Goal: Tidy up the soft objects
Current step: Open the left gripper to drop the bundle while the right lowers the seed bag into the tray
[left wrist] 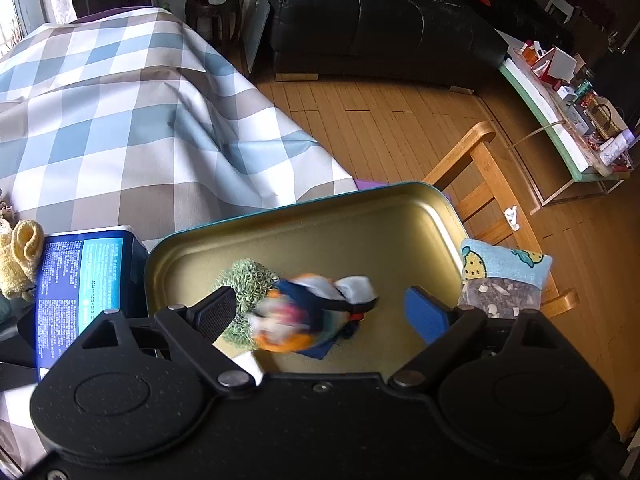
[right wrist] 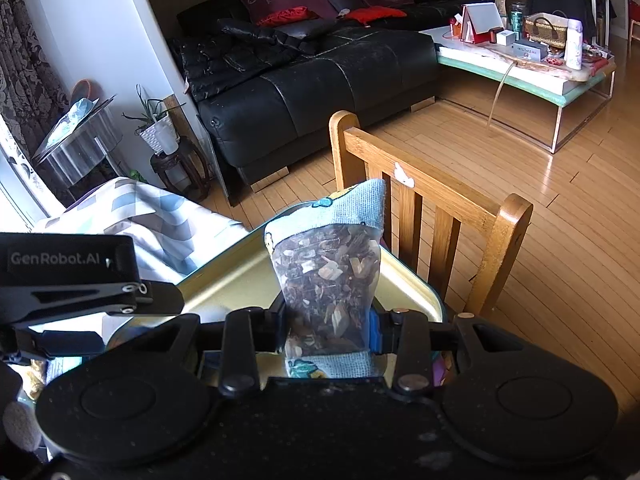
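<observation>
- Left wrist view, far left: a yellow knitted bundle [left wrist: 22, 250] lies on the checked tablecloth [left wrist: 120, 120], touching a blue package [left wrist: 86, 288] whose panel carries dense white print too small to read.
- Just right of the package sits a gold metal tray [left wrist: 360, 224] with a teal outer edge.
- The left gripper [left wrist: 324, 312] tilts steeply down over the tray, its jaws spread wide apart; the left pad is black and ribbed, the right one blue.
- Between them, blurred, is a soft toy [left wrist: 288, 312] in green, orange, navy and pale grey, low over the tray floor; neither pad presses on it, though the green part lies against the black pad.
- At the tray's right edge stands a sachet [left wrist: 502, 280] with blue printed cloth ends and a clear middle full of dried pieces.
- Right wrist view, left: a black body reads "GenRobot.AI".
- The right gripper [right wrist: 330, 330] slopes downward, clenched on the lower part of the sachet [right wrist: 328, 272], which stands upright over the tray's [right wrist: 404, 284] right rim.
- Behind is a wooden chair [right wrist: 432, 208].
</observation>
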`<state>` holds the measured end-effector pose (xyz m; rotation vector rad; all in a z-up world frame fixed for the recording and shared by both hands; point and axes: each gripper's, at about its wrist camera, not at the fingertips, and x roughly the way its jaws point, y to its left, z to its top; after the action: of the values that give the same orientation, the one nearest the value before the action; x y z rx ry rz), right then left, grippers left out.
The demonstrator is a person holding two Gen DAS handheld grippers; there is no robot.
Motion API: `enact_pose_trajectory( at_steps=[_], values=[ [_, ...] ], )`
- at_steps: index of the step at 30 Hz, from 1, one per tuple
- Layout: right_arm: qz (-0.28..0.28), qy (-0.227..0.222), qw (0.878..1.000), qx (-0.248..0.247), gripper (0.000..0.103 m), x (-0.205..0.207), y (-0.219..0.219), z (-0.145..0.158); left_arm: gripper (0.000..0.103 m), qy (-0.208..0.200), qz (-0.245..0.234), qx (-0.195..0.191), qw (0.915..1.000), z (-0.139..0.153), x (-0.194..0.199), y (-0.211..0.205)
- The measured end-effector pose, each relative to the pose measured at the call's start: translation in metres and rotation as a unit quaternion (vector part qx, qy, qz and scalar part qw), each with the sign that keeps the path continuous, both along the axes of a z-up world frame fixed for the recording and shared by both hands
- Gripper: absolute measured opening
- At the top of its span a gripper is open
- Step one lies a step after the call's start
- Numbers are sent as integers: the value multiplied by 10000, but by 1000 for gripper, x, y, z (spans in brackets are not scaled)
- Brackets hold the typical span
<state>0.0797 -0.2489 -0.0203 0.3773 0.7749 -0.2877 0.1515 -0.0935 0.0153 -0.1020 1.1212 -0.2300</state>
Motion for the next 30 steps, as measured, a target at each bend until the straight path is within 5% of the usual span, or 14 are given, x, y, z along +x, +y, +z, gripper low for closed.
enact_pose_trajectory(
  at_steps=[7,9,10,30],
  values=[
    [23,37,10000,1,40,2,1,-1,89,-92,-15,47,9999,3,-3,1],
    [4,35,10000,-35,64,2,1,0,89,-81,-13,81,9999,1,-5,1],
    [-20,-19,10000,-84,65,1,1,1,89,-76,-9,102,9999,1,-5,1],
    [123,-38,9990,-419,64,-1,10,3,89,-136,149,315,9993,19,-22,39]
  ],
)
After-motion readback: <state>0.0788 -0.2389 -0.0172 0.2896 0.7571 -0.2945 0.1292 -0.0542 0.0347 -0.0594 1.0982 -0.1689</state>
